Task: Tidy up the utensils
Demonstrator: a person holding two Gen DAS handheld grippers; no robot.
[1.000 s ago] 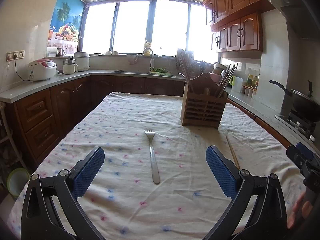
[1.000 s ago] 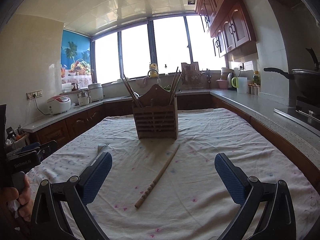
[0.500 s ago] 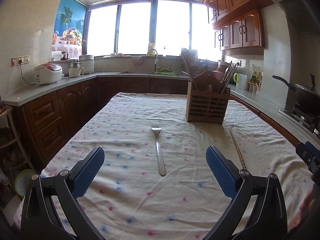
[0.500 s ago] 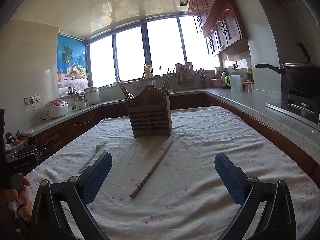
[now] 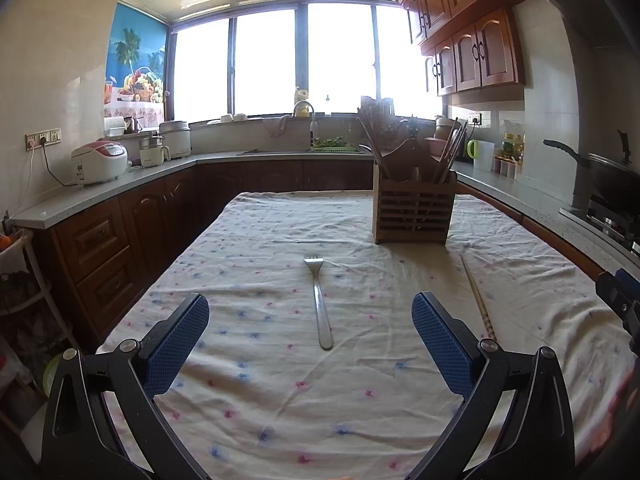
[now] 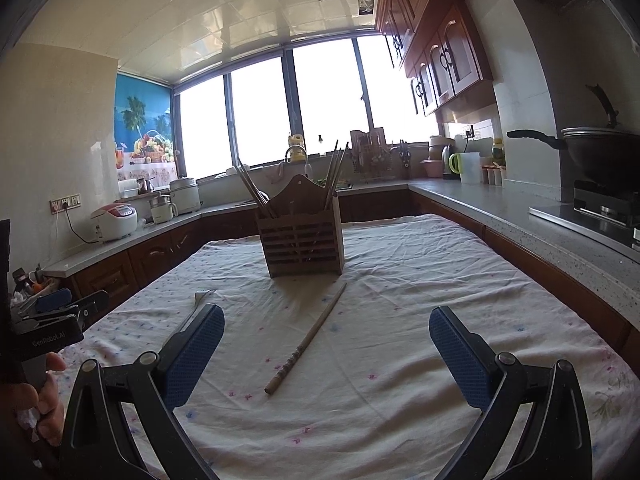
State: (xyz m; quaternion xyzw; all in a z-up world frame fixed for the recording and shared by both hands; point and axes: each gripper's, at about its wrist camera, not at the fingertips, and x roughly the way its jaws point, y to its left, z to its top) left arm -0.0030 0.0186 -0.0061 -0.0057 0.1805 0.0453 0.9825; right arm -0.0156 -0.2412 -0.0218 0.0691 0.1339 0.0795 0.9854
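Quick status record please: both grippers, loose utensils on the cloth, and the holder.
left gripper: open, empty, lined up with the fork
right gripper: open, empty, facing the chopstick
fork: flat on the cloth, tines toward the holder
chopstick: flat on the cloth, right of the fork, apart from it
holder: wooden, upright, chopsticks standing inside
cloth: covers the table
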